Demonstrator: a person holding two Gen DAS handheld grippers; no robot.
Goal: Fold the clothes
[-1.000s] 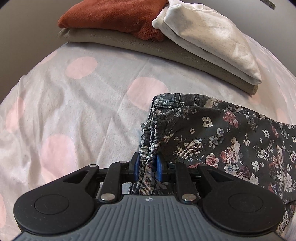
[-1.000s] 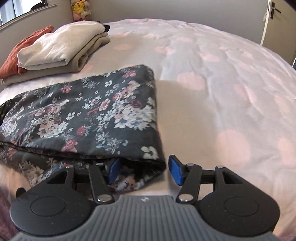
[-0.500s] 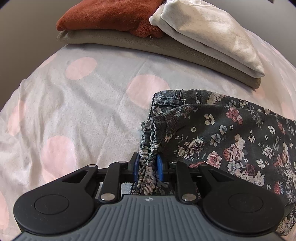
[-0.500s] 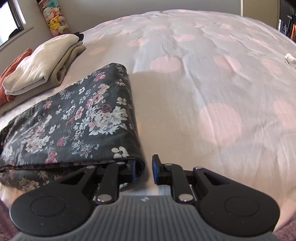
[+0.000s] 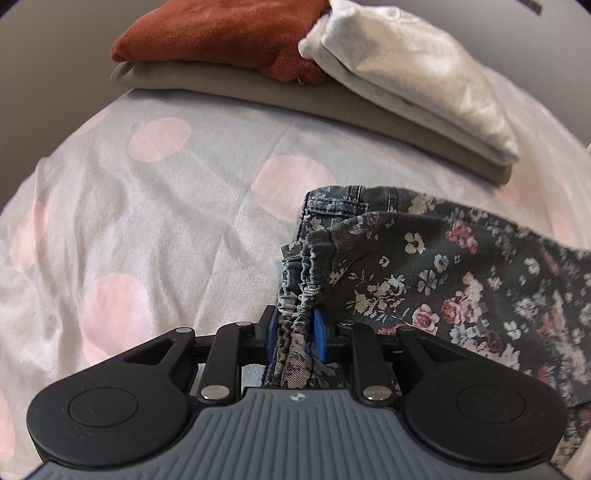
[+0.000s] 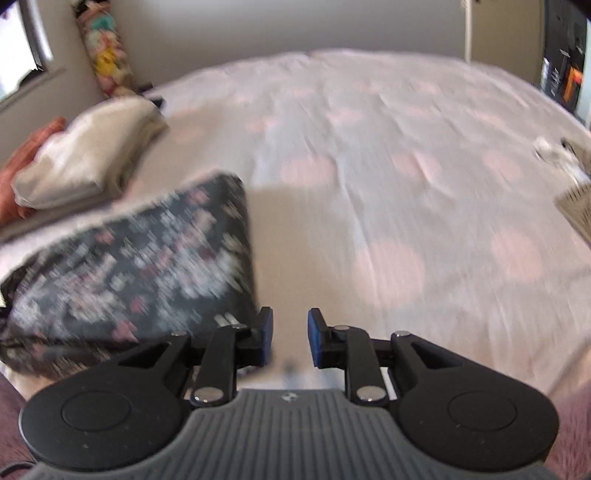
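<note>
On a bedspread of soft white cloth with pale pink dots (image 5: pixel 177 206), our left gripper (image 5: pixel 295 330) is clenched on the gathered, elasticated waistband of the dark grey floral-print denim trousers (image 5: pixel 461 280), the puckered cloth bunched between its blue pads. The trousers lie folded over on the bedspread, spreading away to the right in a flat, stiff-looking layer with a stitched seam showing at the upper edge. Behind them, well apart, sits a stack of folded clothes: a plush rust-red garment (image 5: pixel 221 33) and a smooth cream-white garment (image 5: pixel 413 70) side by side on a broad olive-grey one (image 5: pixel 332 99).

Our right gripper (image 6: pixel 290 341) is released, its blue-padded fingers parted over bare bedspread with nothing between them; its left finger sits just beside the rounded folded corner of the trousers (image 6: pixel 147 266), and blur keeps us from telling whether they touch. The same stack appears at the far left of this view.
</note>
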